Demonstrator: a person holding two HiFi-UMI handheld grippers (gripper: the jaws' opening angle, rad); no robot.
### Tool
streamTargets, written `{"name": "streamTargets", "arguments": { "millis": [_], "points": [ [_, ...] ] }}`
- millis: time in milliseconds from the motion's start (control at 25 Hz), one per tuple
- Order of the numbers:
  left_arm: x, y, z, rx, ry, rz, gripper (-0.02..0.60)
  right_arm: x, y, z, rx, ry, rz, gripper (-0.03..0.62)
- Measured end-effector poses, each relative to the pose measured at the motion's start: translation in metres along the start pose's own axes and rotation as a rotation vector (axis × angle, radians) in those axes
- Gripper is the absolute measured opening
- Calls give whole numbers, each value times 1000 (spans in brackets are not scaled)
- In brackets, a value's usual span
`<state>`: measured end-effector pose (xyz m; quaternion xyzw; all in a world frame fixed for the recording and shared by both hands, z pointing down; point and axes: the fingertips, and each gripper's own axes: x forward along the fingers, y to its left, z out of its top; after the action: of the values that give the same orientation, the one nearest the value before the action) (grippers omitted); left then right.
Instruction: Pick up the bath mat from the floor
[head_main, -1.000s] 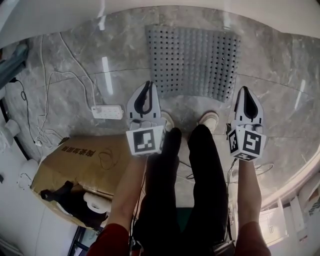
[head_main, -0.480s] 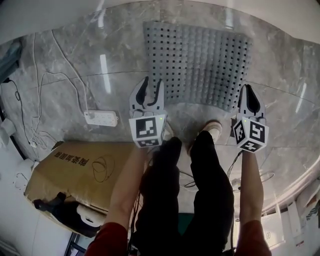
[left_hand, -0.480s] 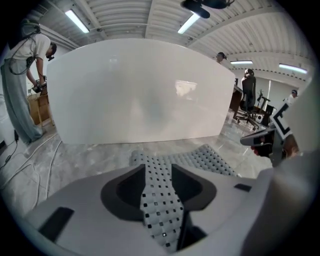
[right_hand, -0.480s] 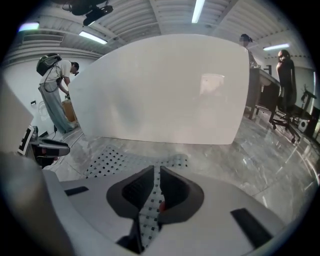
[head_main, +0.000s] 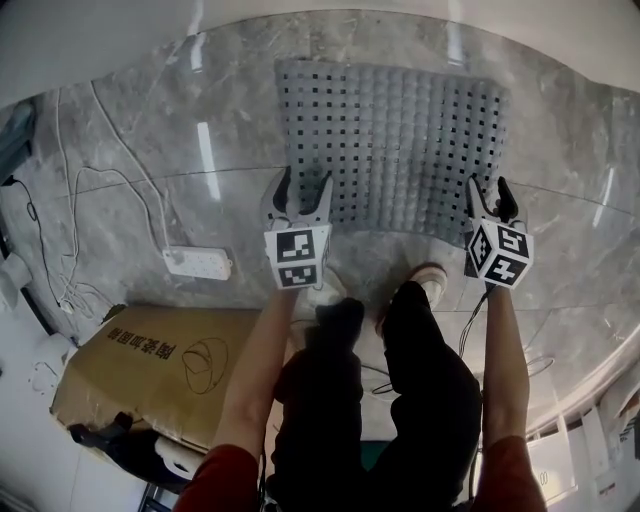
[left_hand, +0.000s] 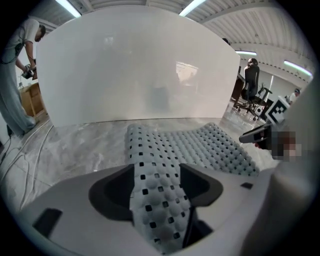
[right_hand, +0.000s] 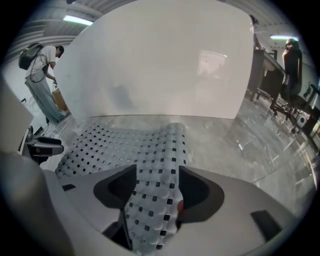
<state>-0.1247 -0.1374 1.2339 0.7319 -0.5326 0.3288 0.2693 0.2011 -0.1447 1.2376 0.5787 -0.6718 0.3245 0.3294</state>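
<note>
The grey bath mat (head_main: 400, 130), dotted with square holes, lies on the marble floor in front of the person's feet. My left gripper (head_main: 303, 190) is at the mat's near left corner, and its jaws are opening. In the left gripper view a strip of the mat (left_hand: 155, 200) runs between the two jaws of that gripper (left_hand: 156, 172). My right gripper (head_main: 487, 192) is at the near right corner, jaws also opening. The right gripper view shows the mat (right_hand: 155, 200) between this gripper's (right_hand: 157, 180) jaws. I see no pad pressing on the mat.
A white power strip (head_main: 197, 264) with loose cables lies on the floor at the left. A cardboard box (head_main: 160, 350) sits at the near left. The person's shoes (head_main: 430, 275) stand just behind the mat. A white curved wall (left_hand: 140, 75) rises beyond it.
Both grippers have moved forward to the mat's near edge. Their jaws, shut a second ago, now stand apart with the mat's corners between them.
</note>
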Motion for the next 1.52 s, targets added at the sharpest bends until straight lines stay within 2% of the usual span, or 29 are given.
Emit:
{"name": "streamTargets", "arguments": {
  "millis": [80, 400, 560, 720, 880, 960, 1120, 1320, 1400, 1520],
  "points": [
    [8, 4, -8, -5, 29, 4, 287, 10, -6, -9, 25, 36, -7, 294],
    [37, 8, -41, -25, 157, -2, 321, 45, -18, -37, 49, 145, -21, 316],
    [43, 10, -45, -21, 159, 10, 321, 54, -23, -45, 20, 160, -61, 331],
    [43, 11, -47, -22, 155, 31, 321, 61, -26, -50, 85, 178, -45, 341],
    [44, 11, -47, -16, 159, 49, 319, 61, -26, -48, 78, 154, -42, 341],
    [45, 10, -45, -17, 162, 52, 296, 59, -24, -46, 73, 143, -42, 326],
    [42, 9, -42, -42, 177, 63, 255, 57, -12, -44, 80, 145, -3, 234],
    [31, 2, -32, -39, 171, 56, 216, 45, -1, -36, 82, 124, 15, 170],
    [24, 2, -25, -51, 163, 61, 164, 38, 5, -32, 66, 111, 13, 143],
    [15, -3, -20, -76, 183, 50, 153, 27, 13, -27, 55, 110, 24, 114]
  ]
}}
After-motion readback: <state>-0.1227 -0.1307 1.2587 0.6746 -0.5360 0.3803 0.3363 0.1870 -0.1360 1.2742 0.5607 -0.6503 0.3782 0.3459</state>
